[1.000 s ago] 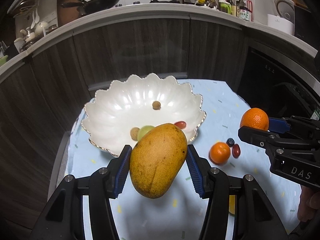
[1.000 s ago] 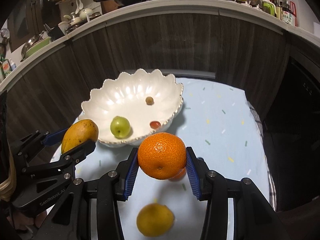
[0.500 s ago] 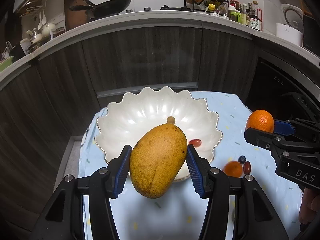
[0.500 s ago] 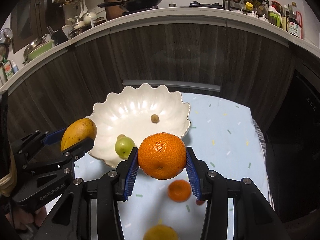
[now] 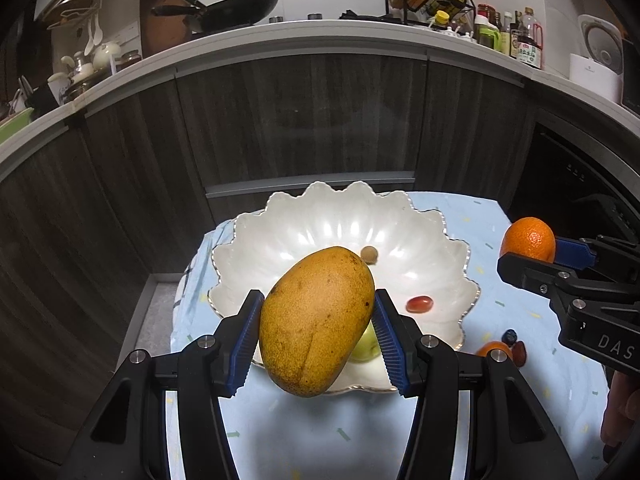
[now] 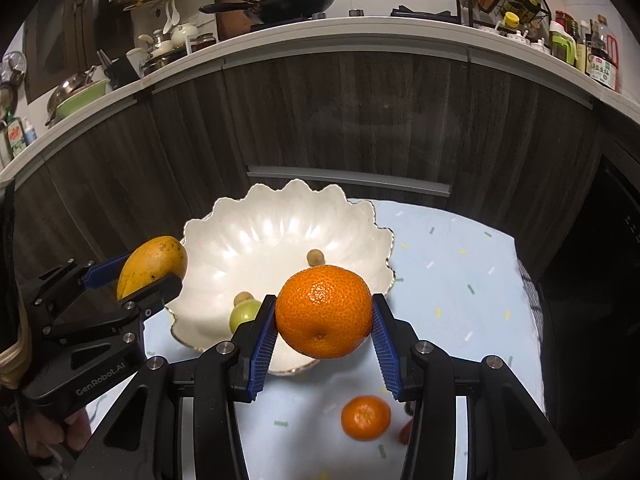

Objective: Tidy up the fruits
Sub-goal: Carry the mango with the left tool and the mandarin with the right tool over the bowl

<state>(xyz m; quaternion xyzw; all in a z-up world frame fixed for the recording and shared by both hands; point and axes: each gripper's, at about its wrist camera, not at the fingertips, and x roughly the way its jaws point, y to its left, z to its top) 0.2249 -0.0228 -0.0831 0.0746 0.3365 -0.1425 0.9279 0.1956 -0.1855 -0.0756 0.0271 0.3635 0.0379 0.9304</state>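
The left gripper (image 5: 316, 332) was clamped on a mango (image 5: 316, 320), held above the near rim of the white bowl (image 5: 400, 236). The right gripper (image 6: 325, 340) was closed around an orange (image 6: 324, 312), just right of the bowl's near edge. A smaller orange (image 6: 365, 417) lay on the cloth, nearer.

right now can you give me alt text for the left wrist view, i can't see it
The left gripper clamps a yellow mango above the near rim of a white scalloped bowl that stands on a pale blue tablecloth. At the right edge, the right gripper holds an orange; dark cabinets stand behind.
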